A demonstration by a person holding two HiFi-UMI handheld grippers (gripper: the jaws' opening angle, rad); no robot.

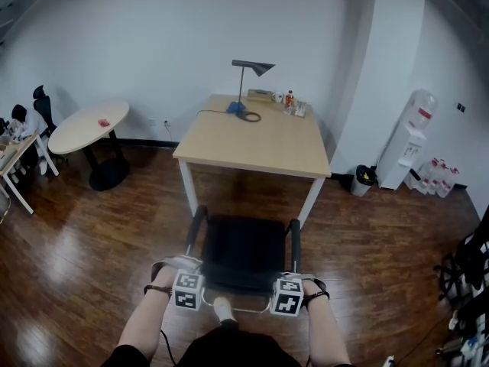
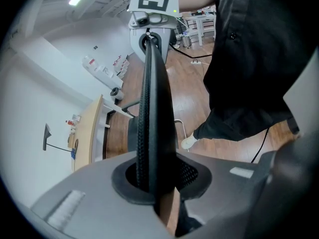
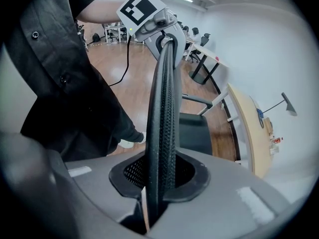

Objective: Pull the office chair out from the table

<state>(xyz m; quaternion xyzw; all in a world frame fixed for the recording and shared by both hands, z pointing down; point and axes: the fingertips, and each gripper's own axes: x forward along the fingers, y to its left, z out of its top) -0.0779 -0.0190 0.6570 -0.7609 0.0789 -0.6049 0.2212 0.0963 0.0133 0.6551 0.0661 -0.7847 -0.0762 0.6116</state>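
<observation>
Chair (image 1: 243, 251) held at the back, just out from table (image 1: 252, 140).
Left gripper (image 2: 152, 183) and right gripper (image 3: 158, 180) each clamp the backrest's (image 2: 152, 108) edge.

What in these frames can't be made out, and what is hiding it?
- Legs or wheels of the office chair: head view, hidden under the chair itself.
- Small items at the table's far edge, beside the lamp: head view, too small to name.
- Dark gear at the right edge: head view, cut off, unidentifiable.
</observation>
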